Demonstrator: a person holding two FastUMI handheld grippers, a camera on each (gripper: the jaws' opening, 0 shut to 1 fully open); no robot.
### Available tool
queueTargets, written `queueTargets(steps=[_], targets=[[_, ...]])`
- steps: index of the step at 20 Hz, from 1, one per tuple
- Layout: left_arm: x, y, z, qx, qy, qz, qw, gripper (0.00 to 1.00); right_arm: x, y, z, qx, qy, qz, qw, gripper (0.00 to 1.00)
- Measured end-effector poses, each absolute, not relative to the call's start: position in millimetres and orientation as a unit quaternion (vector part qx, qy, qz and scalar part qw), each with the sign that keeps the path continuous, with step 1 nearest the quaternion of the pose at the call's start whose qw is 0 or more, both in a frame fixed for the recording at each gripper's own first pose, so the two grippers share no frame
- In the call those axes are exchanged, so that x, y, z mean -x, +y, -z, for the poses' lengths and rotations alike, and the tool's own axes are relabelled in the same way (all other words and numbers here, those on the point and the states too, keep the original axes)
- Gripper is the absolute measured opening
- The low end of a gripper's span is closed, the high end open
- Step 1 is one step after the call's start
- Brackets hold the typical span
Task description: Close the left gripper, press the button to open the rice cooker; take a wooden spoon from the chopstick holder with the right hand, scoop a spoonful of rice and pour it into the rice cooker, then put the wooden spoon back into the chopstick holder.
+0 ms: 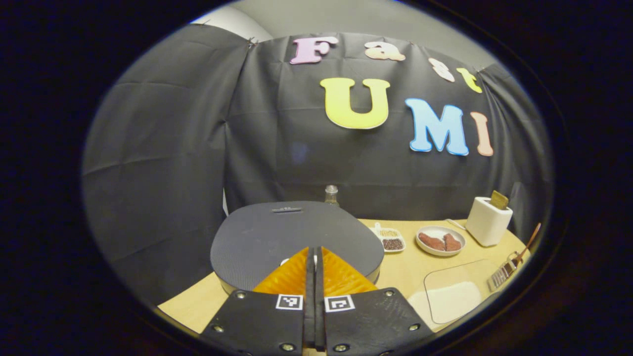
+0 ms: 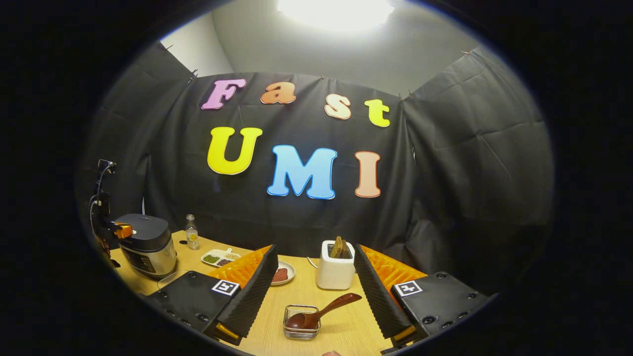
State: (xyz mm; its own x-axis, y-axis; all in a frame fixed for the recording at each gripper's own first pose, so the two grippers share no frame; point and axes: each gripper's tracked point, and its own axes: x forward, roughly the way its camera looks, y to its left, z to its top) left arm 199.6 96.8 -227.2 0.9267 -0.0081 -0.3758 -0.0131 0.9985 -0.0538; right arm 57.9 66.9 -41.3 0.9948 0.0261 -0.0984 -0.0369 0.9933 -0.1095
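Ribbed pads meet flat against each other on the left hand-held gripper [image 1: 314, 262], whose fingers are pressed fully together with nothing between them. Its tips sit low over the front edge of the rice cooker [image 1: 296, 237], right at the dark textured lid, which lies down and closed. Behind the cooker stands a small glass bottle [image 1: 331, 194]. To the right on the light wooden counter [image 1: 395, 272] lie a divided dish of grains [image 1: 390, 240], a plate with reddish-brown pieces [image 1: 440, 241] and a white toaster-like box [image 1: 488, 220].

The right hand-held gripper [image 2: 312, 282] has its fingers spread wide and grips nothing. Between them, close to the camera, a wire chopstick holder [image 2: 301, 322] rests on the counter with the wooden spoon [image 2: 324, 310] lying in it, bowl down in the basket and handle slanting up to the right (well clear of either finger). Beyond it are the white box holding brown slices and the plate. Far to the left, in the right gripper view, the rice cooker stands by the counter's edge with the other gripper at its lid.
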Motion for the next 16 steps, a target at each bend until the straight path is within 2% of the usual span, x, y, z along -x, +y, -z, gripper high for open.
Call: queueTargets(steps=[3,6,11,16], targets=[[-198,99,223,0.073,0.199,-0.001,0.977,0.02,-57,69,39,0.050,0.045,-0.027,0.997,0.97],[-201,101,204,0.066,0.173,-0.022,0.983,0.00,-54,72,36,0.041,0.041,-0.035,0.998,0.98],[-198,103,91,0.032,0.051,-0.036,0.998,0.01,-51,65,34,0.036,0.037,-0.040,0.998,0.98],[-167,100,13,0.052,-0.023,-0.043,0.997,0.00,-50,54,43,0.022,0.048,-0.042,0.998,0.98]])
